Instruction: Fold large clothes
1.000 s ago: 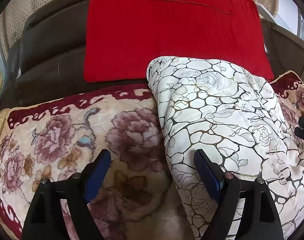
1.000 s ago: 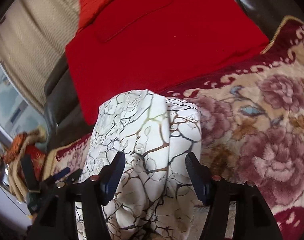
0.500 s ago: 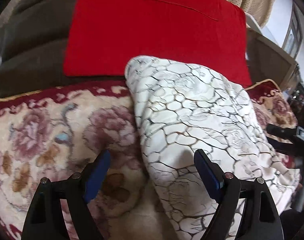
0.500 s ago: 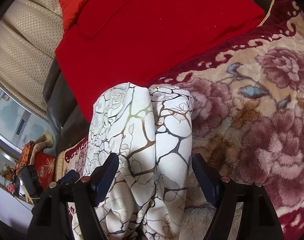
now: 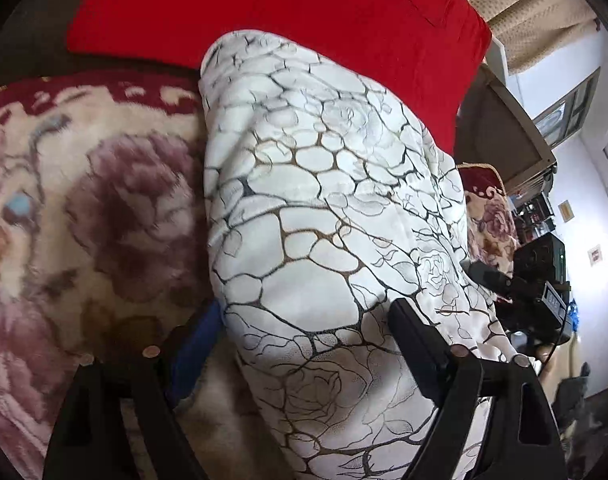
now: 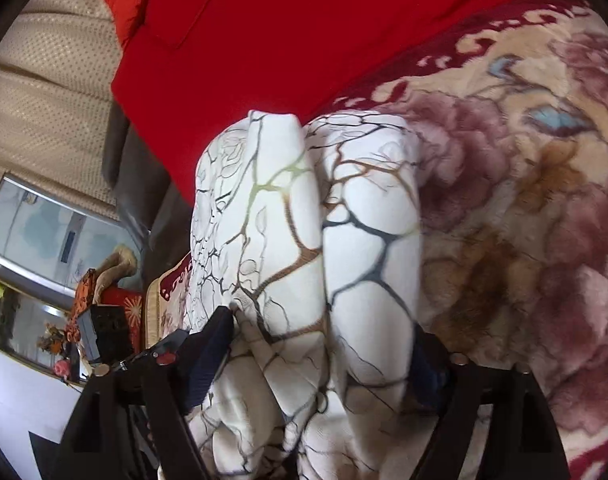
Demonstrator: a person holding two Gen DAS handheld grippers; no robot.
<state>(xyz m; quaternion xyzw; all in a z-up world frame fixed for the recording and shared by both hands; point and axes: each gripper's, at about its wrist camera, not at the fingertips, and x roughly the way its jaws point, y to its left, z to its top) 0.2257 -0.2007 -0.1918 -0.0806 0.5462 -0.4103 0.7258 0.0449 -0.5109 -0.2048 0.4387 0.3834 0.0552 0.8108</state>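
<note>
The white garment, printed with a dark crackle and rose pattern, lay bunched in a thick folded bundle on the floral plush blanket covering the sofa, its far end just in front of the red cushion.

The left gripper had its jaws spread wide, and the near end of the bundle sat between them, filling the gap; whether the cloth pressed against both pads could not be told.

In the right wrist view the garment showed as two rolled lobes side by side. The right gripper also stood wide apart, both lobes lying between its jaws and covering the right one.
</note>
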